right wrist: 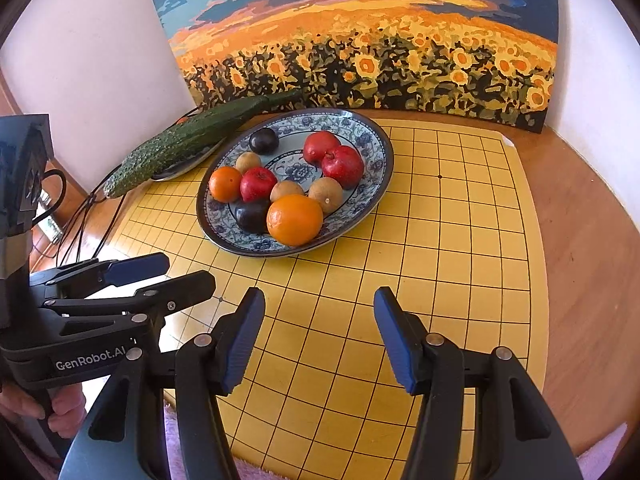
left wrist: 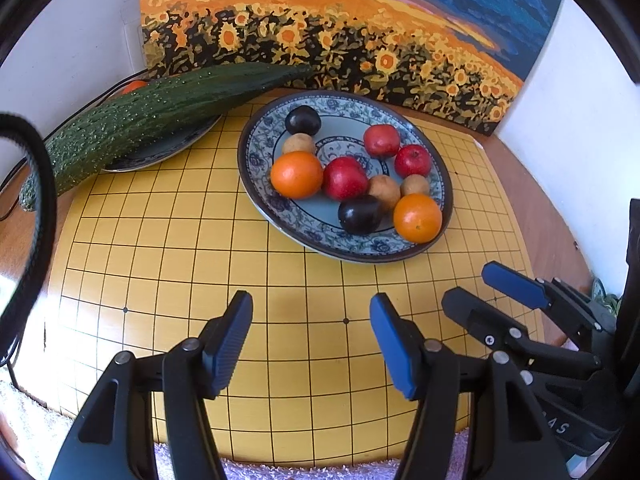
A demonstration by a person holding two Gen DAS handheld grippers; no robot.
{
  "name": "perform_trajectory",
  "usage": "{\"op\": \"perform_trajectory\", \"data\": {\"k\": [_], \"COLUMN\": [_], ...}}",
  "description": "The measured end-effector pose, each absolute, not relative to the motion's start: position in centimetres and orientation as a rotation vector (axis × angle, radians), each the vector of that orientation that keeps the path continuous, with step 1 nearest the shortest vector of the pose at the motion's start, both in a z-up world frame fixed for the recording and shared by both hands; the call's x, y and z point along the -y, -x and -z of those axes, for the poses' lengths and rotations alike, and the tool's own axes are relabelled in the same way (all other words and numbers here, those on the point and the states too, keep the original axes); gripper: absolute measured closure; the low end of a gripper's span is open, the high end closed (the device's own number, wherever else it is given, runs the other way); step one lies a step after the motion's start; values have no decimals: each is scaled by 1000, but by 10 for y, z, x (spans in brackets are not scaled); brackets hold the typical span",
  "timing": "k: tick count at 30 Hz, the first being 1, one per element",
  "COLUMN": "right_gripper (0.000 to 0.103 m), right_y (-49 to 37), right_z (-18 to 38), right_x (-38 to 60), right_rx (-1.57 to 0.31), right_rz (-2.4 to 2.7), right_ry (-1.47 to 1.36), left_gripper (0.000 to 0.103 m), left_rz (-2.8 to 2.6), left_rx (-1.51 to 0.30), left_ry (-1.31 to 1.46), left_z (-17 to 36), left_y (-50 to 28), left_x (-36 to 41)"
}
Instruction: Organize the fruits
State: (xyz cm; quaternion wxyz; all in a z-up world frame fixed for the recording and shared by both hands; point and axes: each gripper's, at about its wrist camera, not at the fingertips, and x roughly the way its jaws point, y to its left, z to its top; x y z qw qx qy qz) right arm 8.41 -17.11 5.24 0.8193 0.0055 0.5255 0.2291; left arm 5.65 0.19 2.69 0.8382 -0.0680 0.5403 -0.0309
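Both grippers hang low over the yellow grid board [left wrist: 168, 248] that covers most of the wooden desk [right wrist: 580, 240], and neither one is holding anything. The left gripper [left wrist: 310, 340] has its blue-padded fingers spread wide with only bare board showing between them; the right gripper [right wrist: 320, 334] is spread just the same, also with nothing between its pads. The two sit side by side, the right gripper's fingers poking into the left camera's view from the right edge. Ahead of them, well apart from the fingertips, sits the blue-and-white patterned plate [left wrist: 256, 152] on the board, and all the fruit is heaped in it: two oranges, one at the near right rim [left wrist: 417, 218] and one at the left [left wrist: 296, 174]; three red apples clustered through the middle, the closest of them [left wrist: 345, 179] touching the left orange; two dark plums, one at the far rim [left wrist: 303, 120] and one at the near side [left wrist: 359, 214] beside the right orange; and three brown kiwis, among them one [left wrist: 384, 191] tucked between the red apple and the near plum. Off to the left, a long bumpy cucumber [left wrist: 152, 116] lies across a second, smaller plate [left wrist: 160, 152], its ends overhanging that plate's rim. A sunflower painting [right wrist: 360, 40] leans against the white wall behind everything.
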Motion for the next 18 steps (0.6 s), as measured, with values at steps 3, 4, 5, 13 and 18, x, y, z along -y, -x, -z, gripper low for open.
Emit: {"op": "perform_trajectory", "data": {"k": [3,4,5,13,18], "right_gripper": [45,45,45,45,45], "right_y": [-84,-84,-84,-84,-84], "right_z": [-52,-52,-53,-53,-53], "right_x": [171,171,170,170,170], "right_rx": [-1119,-1119,-1119,-1120,-1118], "right_rz": [-488,-488,-487,-487,-488], "right_ry": [-11,-11,-11,-12,-11], "left_gripper": [39,39,39,39,39], "left_rz": [65,65,66,65,67], "left_rx": [-1143,-1143,-1143,-1143,-1143], "left_ry": [142,142,141,141,139], "left_z": [-27,-26,-27,-27,-27], "left_y": [-57,-57,-57,-57,-57], "left_x": [-3,-3,-3,-4,-4]}}
